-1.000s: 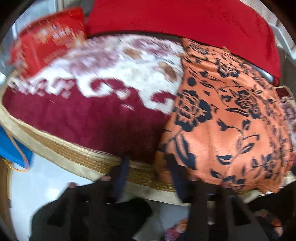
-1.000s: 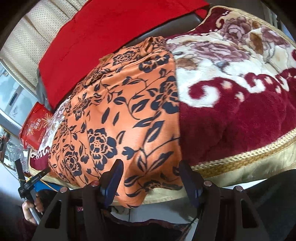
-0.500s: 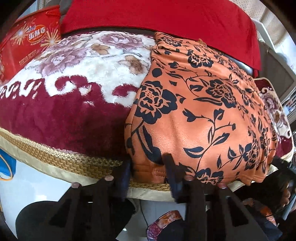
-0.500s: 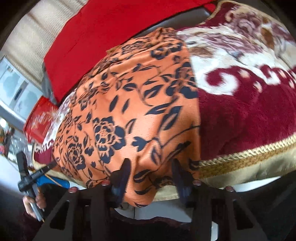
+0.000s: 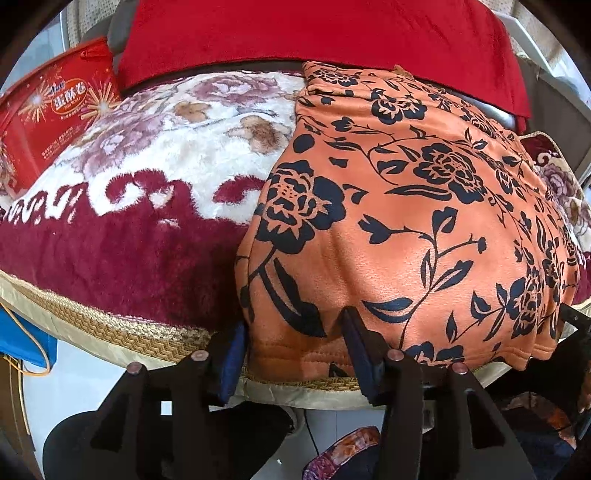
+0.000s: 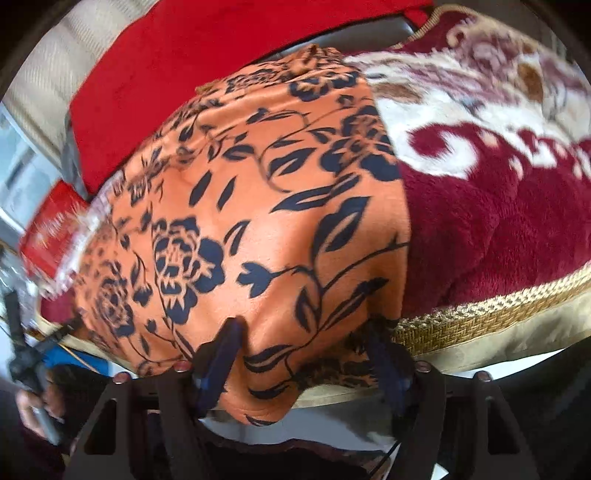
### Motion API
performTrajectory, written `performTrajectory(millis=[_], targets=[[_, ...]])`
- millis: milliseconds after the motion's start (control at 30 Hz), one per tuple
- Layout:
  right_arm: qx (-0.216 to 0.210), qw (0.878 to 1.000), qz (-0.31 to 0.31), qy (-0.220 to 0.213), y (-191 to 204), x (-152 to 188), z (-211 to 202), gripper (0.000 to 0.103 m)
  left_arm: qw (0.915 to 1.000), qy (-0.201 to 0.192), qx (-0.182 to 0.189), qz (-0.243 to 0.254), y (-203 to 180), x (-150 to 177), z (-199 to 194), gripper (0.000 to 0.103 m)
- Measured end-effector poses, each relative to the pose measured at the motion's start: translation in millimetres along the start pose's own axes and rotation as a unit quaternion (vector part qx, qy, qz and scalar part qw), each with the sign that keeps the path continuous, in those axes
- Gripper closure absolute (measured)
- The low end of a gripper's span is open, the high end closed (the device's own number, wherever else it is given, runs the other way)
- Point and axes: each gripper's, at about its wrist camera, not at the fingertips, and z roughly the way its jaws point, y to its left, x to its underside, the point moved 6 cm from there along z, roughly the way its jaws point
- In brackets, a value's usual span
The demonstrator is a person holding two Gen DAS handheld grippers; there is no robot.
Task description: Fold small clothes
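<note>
Now straddling the near hem of the orange floral garment [image 5: 406, 206], at lower centre of the left view, the left tool [image 5: 295, 343], fingers still parted with the hem corner between them, not yet pinched. Likewise the right tool [image 6: 303, 350] at lower centre of its own view, spread about the opposite hem corner and holding nothing firmly. Spread flat across the plush maroon-and-cream blanket [image 5: 122, 236], the garment, near edge hanging over the gold-braided border [image 5: 110, 328], with a red cushion [image 5: 314, 33] along the top of frame and a red box [image 5: 55, 110] at upper left. Best to close on both layers of hem together, evenly, then lift and carry toward the far edge without dragging the blanket. Compared with half a second ago: both tools pushed farther onto the hem, the cloth bunched slightly between the fingers.
</note>
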Motion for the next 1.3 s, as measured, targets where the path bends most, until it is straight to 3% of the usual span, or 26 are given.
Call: performTrajectory(millis=[33, 67, 100, 133, 233, 400, 533, 600, 633, 700, 733, 767, 800, 833, 933, 1033, 1167, 1300], targets=[[0.012, 1.000, -0.013, -0.002, 5.7, 0.4, -1.7, 0.058, 1.0000, -0.002, -0.004, 0.005, -1.3, -0.2, -1.7, 0.058], [0.018, 1.000, -0.021, -0.001, 9.8, 0.1, -3.6, 0.073, 0.9999, -0.004, -0.007, 0.008, -2.9, 0.2, -3.1, 0.068], [0.017, 0.999, -0.030, 0.001, 14.8, -0.2, -5.6, 0.080, 0.9998, -0.006, -0.012, 0.013, -3.2, -0.5, -5.0, 0.080], [0.013, 0.999, -0.039, 0.001, 20.8, -0.6, -8.5, 0.092, 0.9997, -0.009, -0.017, 0.017, -5.0, -2.0, -7.1, 0.085], [-0.001, 0.998, -0.054, -0.015, 33.2, -5.4, -21.3, 0.093, 0.9997, -0.016, -0.008, 0.018, -7.8, -6.1, -15.4, 0.091], [-0.107, 0.992, -0.020, -0.068, 37.4, -26.6, -56.0, 0.093, 0.9991, -0.032, 0.015, 0.024, -10.7, -12.5, -28.7, 0.092], [-0.142, 0.988, 0.009, -0.068, 28.6, -33.8, -55.3, 0.093, 0.9991, -0.017, 0.017, 0.035, -15.1, -15.4, -19.9, 0.090], [-0.144, 0.988, 0.011, -0.050, 24.1, -31.8, -46.7, 0.093, 0.9994, 0.004, 0.003, 0.035, -14.4, -12.2, -8.4, 0.062], [-0.144, 0.989, 0.013, -0.038, 24.2, -30.6, -40.7, 0.093, 0.9994, 0.012, 0.007, 0.033, -13.9, -11.4, -3.2, 0.057], [-0.146, 0.989, 0.020, -0.014, 24.4, -26.8, -28.0, 0.093, 0.9994, 0.013, 0.013, 0.028, -12.8, -11.0, 1.9, 0.056], [-0.147, 0.989, 0.020, -0.007, 23.4, -25.7, -23.5, 0.090, 0.9994, 0.010, 0.017, 0.027, -12.4, -11.9, 2.4, 0.056], [-0.149, 0.989, 0.022, -0.001, 24.4, -24.8, -19.7, 0.090, 0.9994, 0.008, 0.021, 0.027, -12.0, -12.7, 2.1, 0.065], [-0.152, 0.988, 0.022, -0.001, 25.3, -25.0, -18.0, 0.090, 0.9993, 0.006, 0.026, 0.025, -11.0, -14.4, 1.5, 0.084], [-0.154, 0.988, 0.018, -0.003, 26.4, -26.6, -17.1, 0.090, 0.9991, 0.006, 0.035, 0.021, -10.2, -17.2, -0.1, 0.093], [-0.162, 0.987, 0.011, -0.015, 29.5, -38.7, -24.4, 0.093, 0.9982, -0.008, 0.060, 0.007, -8.0, -34.4, -11.9, 0.095], [-0.174, 0.983, 0.005, -0.056, 34.3, -69.3, -43.9, 0.094, 0.9961, -0.038, 0.080, 0.005, -8.6, -63.8, -30.7, 0.095], [-0.186, 0.977, 0.017, -0.104, 31.5, -126.0, -62.9, 0.094, 0.9914, -0.072, 0.109, -0.013, -5.9, -122.6, -48.6, 0.095], [-0.186, 0.971, 0.049, -0.142, 18.2, -191.0, -61.4, 0.094, 0.9887, -0.099, 0.109, -0.027, -4.7, -183.4, -46.0, 0.095]])
